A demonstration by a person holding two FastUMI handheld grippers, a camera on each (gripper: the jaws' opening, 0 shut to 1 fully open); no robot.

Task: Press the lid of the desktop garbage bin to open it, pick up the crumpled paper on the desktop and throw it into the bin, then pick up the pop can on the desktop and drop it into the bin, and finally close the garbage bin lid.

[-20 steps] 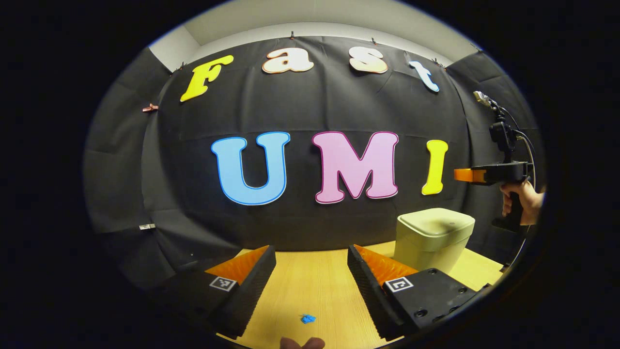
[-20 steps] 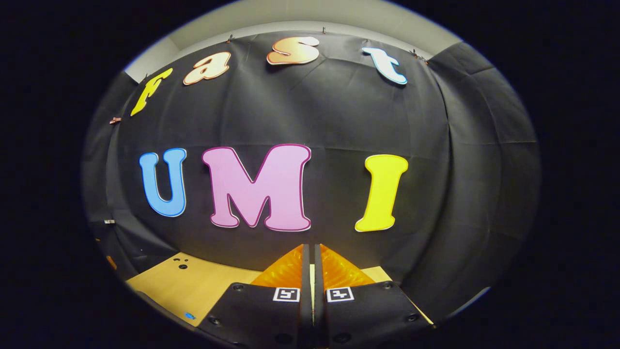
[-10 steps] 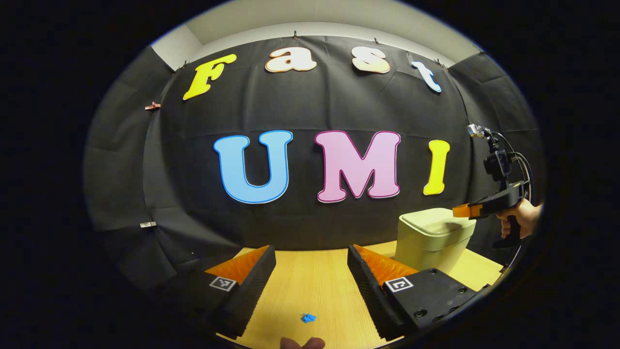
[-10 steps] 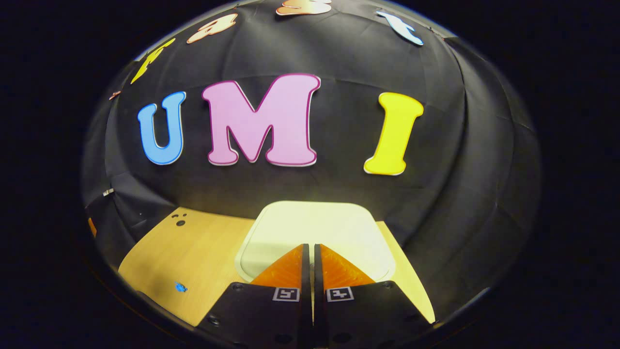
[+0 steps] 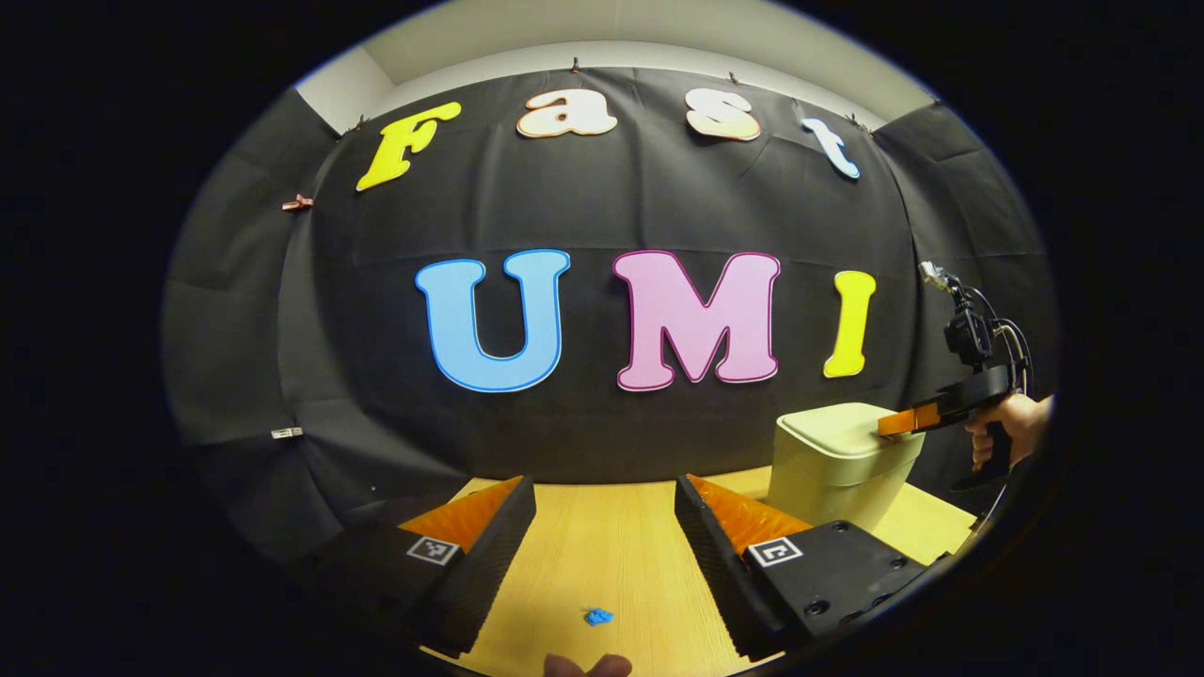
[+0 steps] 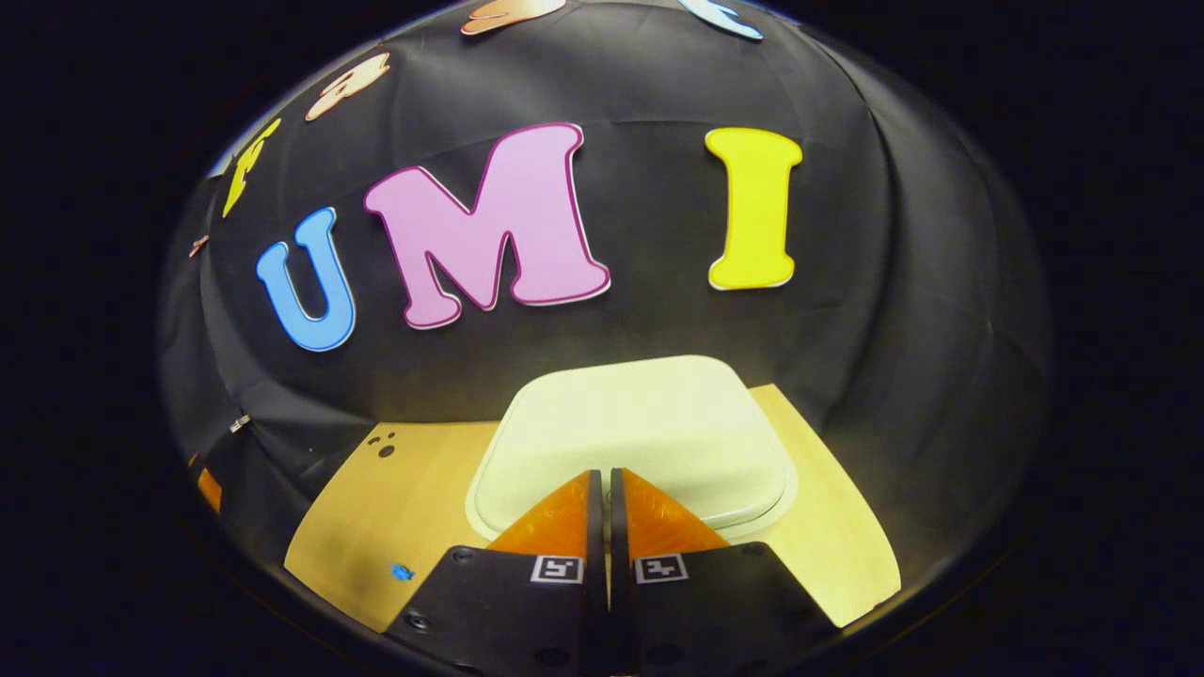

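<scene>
A garbage bin (image 5: 840, 463) stands on the tabletop (image 5: 602, 555), at its back right, close to the booth wall behind. The right tool (image 5: 894, 424) tips down onto the bin's closed lid (image 6: 632, 432). The left tool (image 5: 602, 536) hovers over the tabletop, left of the bin.

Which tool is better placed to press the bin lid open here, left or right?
Right. The right tool, shut, has its tips at the closed lid of the bin. The left tool hangs open over the table, off to the bin's side.
</scene>
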